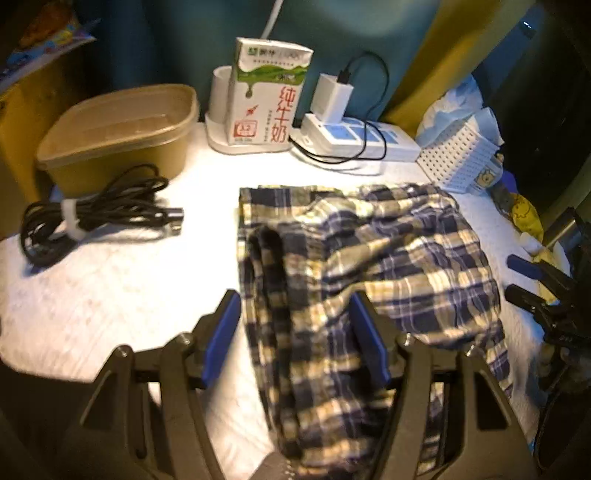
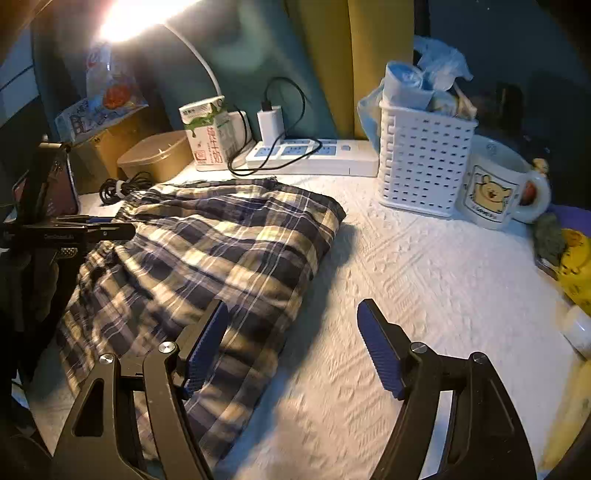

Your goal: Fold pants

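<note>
A home, most likely a small desk or bedside table in a bedroom or dorm room. On the white textured cloth (image 2: 424, 280) stand a milk carton (image 1: 264, 99), a power strip (image 2: 314, 157) with a phone charger (image 2: 270, 125) plugged in, a cartoon bear mug (image 2: 495, 192), a white basket (image 2: 421, 162) of odds and ends, a takeaway box (image 1: 118, 136) and a coiled cable (image 1: 96, 214), lit by a desk lamp (image 2: 122, 18)

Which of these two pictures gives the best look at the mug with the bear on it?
The right wrist view: the mug stands whole beside the white basket, bear picture facing the camera. In the left wrist view the basket hides all but a sliver.
</note>
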Demonstrator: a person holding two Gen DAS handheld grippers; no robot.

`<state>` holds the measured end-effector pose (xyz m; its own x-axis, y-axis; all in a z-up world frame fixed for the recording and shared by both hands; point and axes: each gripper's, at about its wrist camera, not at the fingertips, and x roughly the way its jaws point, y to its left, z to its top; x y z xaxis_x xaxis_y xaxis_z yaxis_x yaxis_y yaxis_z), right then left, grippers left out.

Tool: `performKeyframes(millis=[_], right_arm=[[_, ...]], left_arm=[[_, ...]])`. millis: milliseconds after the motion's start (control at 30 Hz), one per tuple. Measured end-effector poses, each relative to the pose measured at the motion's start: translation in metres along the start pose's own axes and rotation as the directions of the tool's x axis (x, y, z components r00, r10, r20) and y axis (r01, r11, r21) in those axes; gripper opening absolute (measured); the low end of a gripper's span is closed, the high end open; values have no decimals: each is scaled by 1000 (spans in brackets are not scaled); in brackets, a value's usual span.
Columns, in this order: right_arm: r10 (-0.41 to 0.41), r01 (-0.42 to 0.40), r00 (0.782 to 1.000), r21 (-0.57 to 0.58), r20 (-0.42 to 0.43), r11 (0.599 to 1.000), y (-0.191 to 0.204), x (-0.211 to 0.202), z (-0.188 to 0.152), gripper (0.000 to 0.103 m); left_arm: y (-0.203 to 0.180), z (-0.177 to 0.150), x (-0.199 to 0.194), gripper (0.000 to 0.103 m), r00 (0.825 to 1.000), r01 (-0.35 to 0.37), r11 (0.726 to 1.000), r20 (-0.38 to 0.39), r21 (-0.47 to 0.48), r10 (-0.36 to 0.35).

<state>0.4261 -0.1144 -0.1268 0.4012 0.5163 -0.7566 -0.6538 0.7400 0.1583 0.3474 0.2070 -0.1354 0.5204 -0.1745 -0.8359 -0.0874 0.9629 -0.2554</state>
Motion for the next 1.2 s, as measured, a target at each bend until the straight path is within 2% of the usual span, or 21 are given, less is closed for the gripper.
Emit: performKeyframes(millis=[133, 200, 367, 500, 533, 567, 767, 900, 1000, 1133, 1200], right_arm=[[30, -30, 999, 16, -19, 999, -6, 19, 8, 76], [47, -46, 999, 23, -25, 999, -8, 28, 12, 76], [82, -81, 996, 26, -32, 996, -10, 45, 20, 76], [119, -117, 992, 48, -34, 992, -11, 59, 26, 76], [126, -124, 992, 51, -32, 991, -10, 60, 28, 76], [133, -131, 990, 55, -34, 990, -11, 62, 28, 76], [193, -190, 981, 72, -28, 979, -6, 74, 39, 76], [174, -172, 984, 50, -34, 984, 1, 78, 41, 76], [184, -182, 982, 66, -28, 981, -2, 77, 41, 76], [189, -187, 982, 74, -23, 980, -4, 76, 39, 76], [188, -186, 982, 73, -22, 980, -4, 75, 38, 76]], left_arm=[[12, 7, 16, 63, 997, 57, 998, -41, -26, -58], [14, 10, 18, 63, 997, 73, 997, -33, -23, -73], [3, 19, 28, 63, 999, 27, 998, -24, 63, -25], [0, 22, 32, 62, 1000, 12, 996, -15, 91, -11], [1, 21, 32, 60, 1000, 15, 996, -9, 93, -15], [1, 20, 31, 53, 1000, 26, 995, -3, 95, -25], [0, 17, 28, 29, 999, 43, 996, 16, 82, -45], [3, 18, 26, 30, 999, 41, 997, 13, 61, -42], [-2, 22, 26, 34, 1000, 8, 998, -13, 64, -7], [-13, 25, 28, 49, 996, -87, 990, 6, 114, 87], [-15, 24, 27, 52, 993, -119, 985, 24, 126, 116]])
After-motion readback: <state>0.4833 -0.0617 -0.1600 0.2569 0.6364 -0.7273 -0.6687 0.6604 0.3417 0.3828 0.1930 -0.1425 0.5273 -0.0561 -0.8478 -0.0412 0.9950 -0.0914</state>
